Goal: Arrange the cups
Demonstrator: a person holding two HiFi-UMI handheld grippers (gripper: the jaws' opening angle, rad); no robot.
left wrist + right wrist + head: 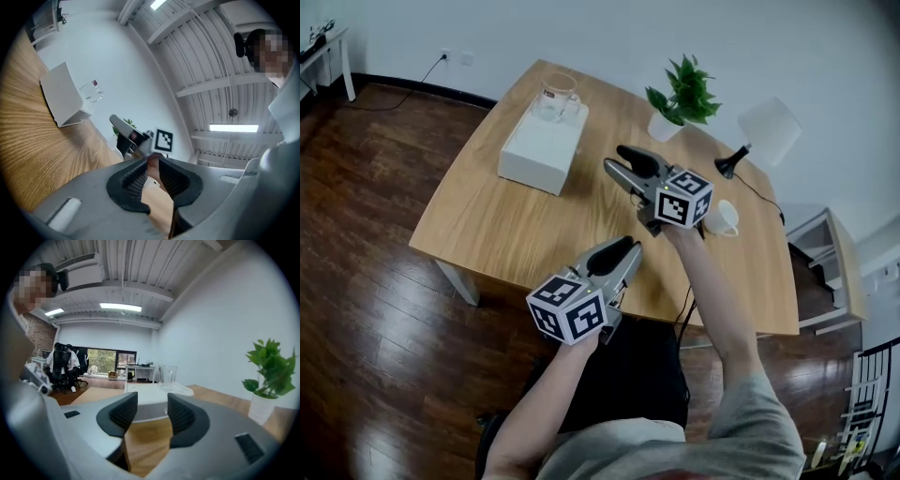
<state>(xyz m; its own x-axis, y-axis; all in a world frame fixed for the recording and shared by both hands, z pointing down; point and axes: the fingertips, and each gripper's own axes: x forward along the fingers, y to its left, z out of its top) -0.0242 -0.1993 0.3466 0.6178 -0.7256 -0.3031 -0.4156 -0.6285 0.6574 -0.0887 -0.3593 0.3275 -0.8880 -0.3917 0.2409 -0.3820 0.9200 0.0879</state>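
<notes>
Head view: over a wooden counter point(502, 225), the left gripper point(630, 245) and right gripper point(617, 157) hover near each other, a glass cup point(558, 96) stands on a white box point(541, 150) at the far side, and a white cup point(725, 217) sits on the counter just beside the right gripper. Left gripper view: its jaws are drawn together at the tips, gripping nothing. Right gripper view: its jaws stand wide apart and empty, pointed toward the glass cup on the box, with a potted plant point(682, 94) off to the right.
</notes>
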